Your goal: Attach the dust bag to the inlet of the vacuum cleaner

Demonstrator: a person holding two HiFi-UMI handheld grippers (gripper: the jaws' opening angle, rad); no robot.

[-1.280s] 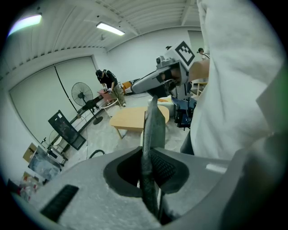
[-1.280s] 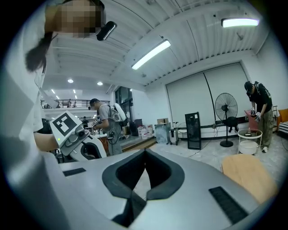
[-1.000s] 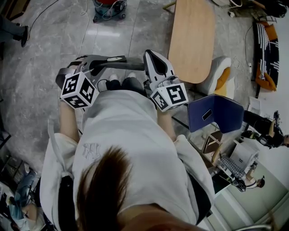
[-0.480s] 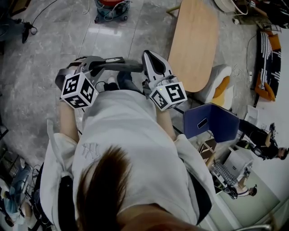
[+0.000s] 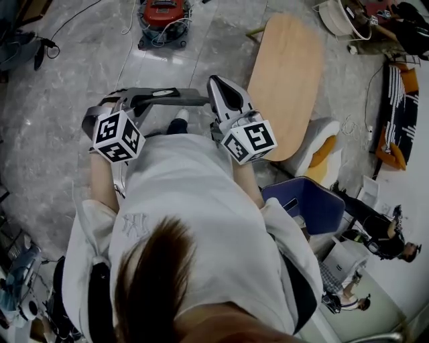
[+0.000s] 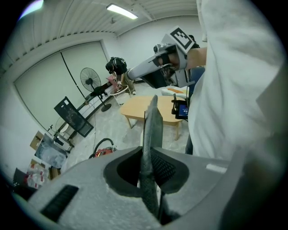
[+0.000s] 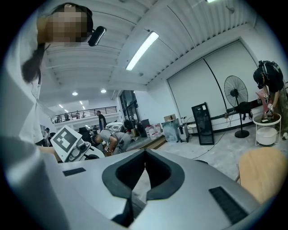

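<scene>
Right, left claw [image 6: 148,157] is pinching the dust bag [image 6: 152,121] (probably light, floppy; better gripped near its opening); right claw [image 7: 144,152] is riding closed, empty; vacuum cleaner [image 5: 164,17] at twelve o'clock.

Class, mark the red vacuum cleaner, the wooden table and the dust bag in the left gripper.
vacuum cleaner [image 5: 164,12], head view, on its red body.
wooden table [image 5: 285,74], head view, on the bare tabletop.
dust bag [image 6: 150,130], left gripper view, on its upright grey edge.

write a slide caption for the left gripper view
Left gripper shut on a thin grey dust bag, seen edge-on, wooden table beyond
</scene>
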